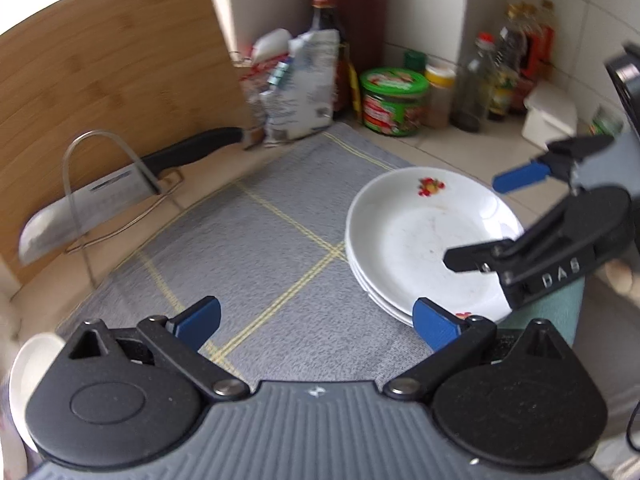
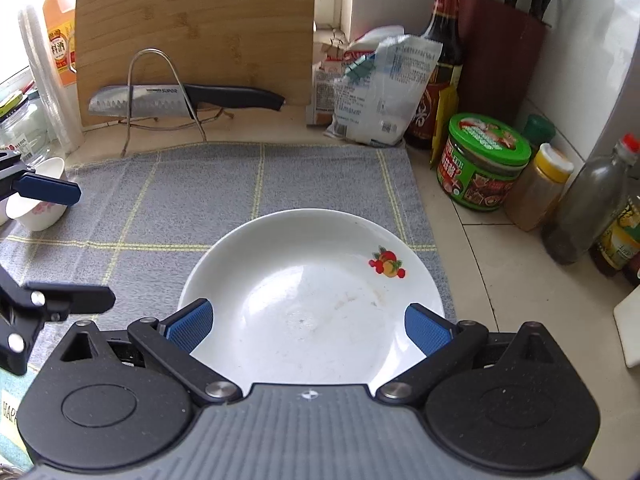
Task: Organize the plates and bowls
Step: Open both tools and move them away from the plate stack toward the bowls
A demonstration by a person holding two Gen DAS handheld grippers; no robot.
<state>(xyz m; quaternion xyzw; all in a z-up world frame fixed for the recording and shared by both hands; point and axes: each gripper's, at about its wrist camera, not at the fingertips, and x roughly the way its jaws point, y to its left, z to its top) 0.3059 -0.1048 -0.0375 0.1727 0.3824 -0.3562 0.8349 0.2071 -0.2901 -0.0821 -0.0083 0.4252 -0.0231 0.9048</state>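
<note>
A stack of white plates (image 1: pixel 416 236) with a fruit motif lies on the grey checked cloth (image 1: pixel 256 240); the top plate also shows in the right wrist view (image 2: pixel 312 280). My right gripper (image 2: pixel 310 326) is open and hovers over the plate's near rim, empty; it also shows in the left wrist view (image 1: pixel 476 220). My left gripper (image 1: pixel 316 322) is open and empty above the cloth, left of the stack; it appears in the right wrist view (image 2: pixel 90 246). A small white bowl (image 2: pixel 38 204) with a pink flower sits at the cloth's left edge. A white rim (image 1: pixel 28 376) shows at lower left.
A knife (image 2: pixel 176 98) rests in a wire rack in front of a bamboo cutting board (image 2: pixel 196 28). Food bags (image 2: pixel 380 88), a soy sauce bottle (image 2: pixel 442 64), a green-lidded jar (image 2: pixel 484 160), spice bottles (image 2: pixel 540 188) and a white box (image 1: pixel 550 114) crowd the back and right.
</note>
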